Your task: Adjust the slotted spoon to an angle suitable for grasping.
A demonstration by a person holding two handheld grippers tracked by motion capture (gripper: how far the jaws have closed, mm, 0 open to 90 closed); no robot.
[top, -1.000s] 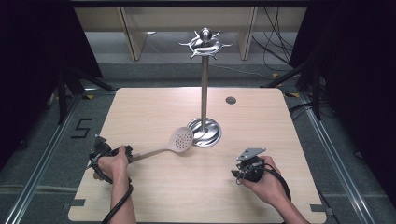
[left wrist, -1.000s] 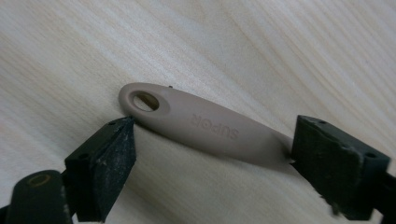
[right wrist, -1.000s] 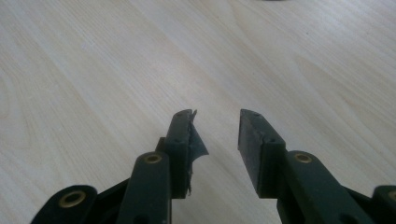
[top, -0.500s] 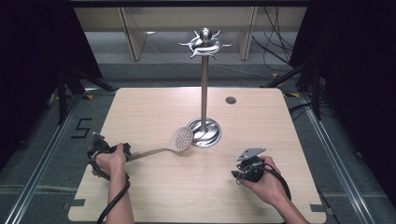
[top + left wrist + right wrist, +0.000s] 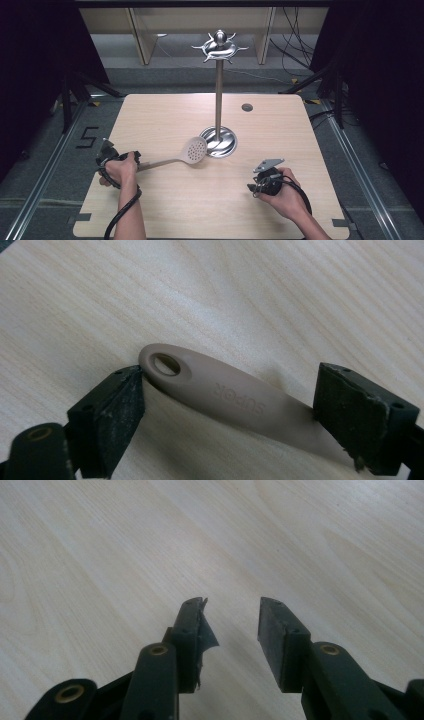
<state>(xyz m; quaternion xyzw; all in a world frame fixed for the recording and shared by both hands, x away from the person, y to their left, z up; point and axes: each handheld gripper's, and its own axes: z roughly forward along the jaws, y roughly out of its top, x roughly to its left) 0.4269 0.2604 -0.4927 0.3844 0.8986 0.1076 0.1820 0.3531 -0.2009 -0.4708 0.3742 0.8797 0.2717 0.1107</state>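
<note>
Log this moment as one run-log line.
left gripper: open, jaws either side of skimmer handle | right gripper: open, nothing between jaws, over table | skimmer head: beside stand base

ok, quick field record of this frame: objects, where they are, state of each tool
table: light wood top
stand: metal utensil stand, upright, round base mid-table, hooks on top empty
skimmer: slotted skimmer, head lying beside the stand base, beige handle pointing to the person's left
left tool: jaws wide on either side of the handle end, touching it but not clamped
right tool: jaws apart, nothing between them, over bare table at right
</note>
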